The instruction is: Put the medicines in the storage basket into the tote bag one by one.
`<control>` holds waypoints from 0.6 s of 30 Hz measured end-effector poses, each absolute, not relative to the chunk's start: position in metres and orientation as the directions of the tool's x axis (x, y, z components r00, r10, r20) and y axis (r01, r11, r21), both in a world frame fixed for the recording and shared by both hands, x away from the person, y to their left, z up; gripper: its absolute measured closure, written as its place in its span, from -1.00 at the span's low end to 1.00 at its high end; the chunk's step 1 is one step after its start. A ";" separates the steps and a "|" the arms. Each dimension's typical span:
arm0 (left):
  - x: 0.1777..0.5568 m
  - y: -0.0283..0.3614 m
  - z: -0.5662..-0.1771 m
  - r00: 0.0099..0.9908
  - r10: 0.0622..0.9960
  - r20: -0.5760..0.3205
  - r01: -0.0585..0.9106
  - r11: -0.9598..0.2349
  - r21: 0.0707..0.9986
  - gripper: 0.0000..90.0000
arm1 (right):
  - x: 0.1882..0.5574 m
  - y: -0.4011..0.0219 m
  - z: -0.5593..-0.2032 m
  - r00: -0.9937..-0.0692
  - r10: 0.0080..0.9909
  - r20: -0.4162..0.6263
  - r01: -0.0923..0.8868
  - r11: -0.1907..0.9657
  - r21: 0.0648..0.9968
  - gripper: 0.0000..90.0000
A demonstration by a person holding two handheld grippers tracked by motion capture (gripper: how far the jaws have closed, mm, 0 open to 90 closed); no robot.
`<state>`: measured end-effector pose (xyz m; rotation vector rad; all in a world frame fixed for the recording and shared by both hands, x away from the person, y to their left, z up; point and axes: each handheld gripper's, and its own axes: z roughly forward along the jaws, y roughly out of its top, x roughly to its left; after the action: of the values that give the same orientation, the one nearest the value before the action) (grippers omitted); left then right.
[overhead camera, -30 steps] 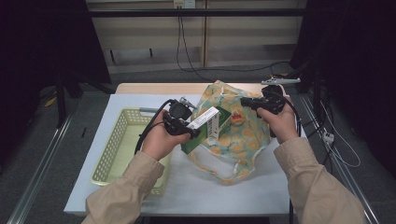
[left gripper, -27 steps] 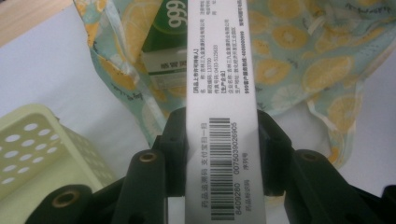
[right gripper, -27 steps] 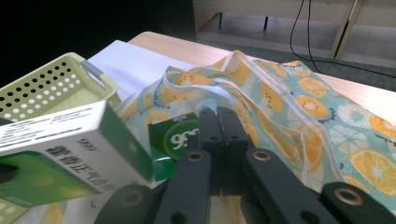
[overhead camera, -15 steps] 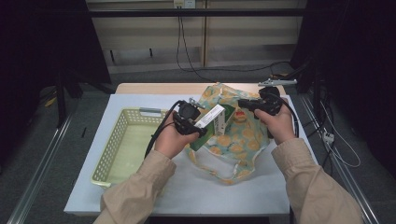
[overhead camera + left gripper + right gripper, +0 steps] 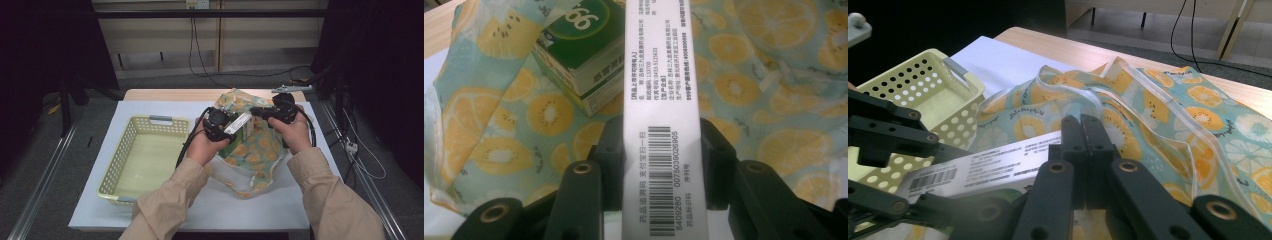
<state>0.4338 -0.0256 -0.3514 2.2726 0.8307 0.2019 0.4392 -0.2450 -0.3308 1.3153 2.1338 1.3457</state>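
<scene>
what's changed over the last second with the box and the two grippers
The left gripper, still clamped on the green and white box, carried it rightward over the fruit-print bag, toward the right gripper. The right gripper stays shut at the bag's edge. The yellow basket has not moved.

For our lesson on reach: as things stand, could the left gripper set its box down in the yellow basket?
Probably yes. The left gripper holds the box over the fruit-print bag, and the yellow basket sits open-topped right beside that hand, with nothing between them.
</scene>
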 end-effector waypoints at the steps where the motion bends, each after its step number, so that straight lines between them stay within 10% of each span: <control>1: 0.435 -0.026 -0.352 0.784 0.614 -0.086 0.504 -0.551 0.665 0.39 | 0.439 -0.246 -0.331 -0.538 0.817 0.210 0.540 0.142 0.829 1.00; 15: 0.447 -0.041 -0.372 0.810 0.581 -0.080 0.451 -0.532 0.716 0.34 | 0.439 -0.249 -0.334 -0.537 0.815 0.216 0.545 0.140 0.827 1.00; 18: 0.446 -0.041 -0.375 0.801 0.596 -0.050 0.453 -0.550 0.702 -0.17 | 0.439 -0.250 -0.334 -0.535 0.817 0.214 0.548 0.143 0.824 1.00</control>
<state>0.4465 -0.0411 -0.3752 2.2472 0.7701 0.2501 0.4391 -0.2496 -0.3341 1.3254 2.1386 1.3422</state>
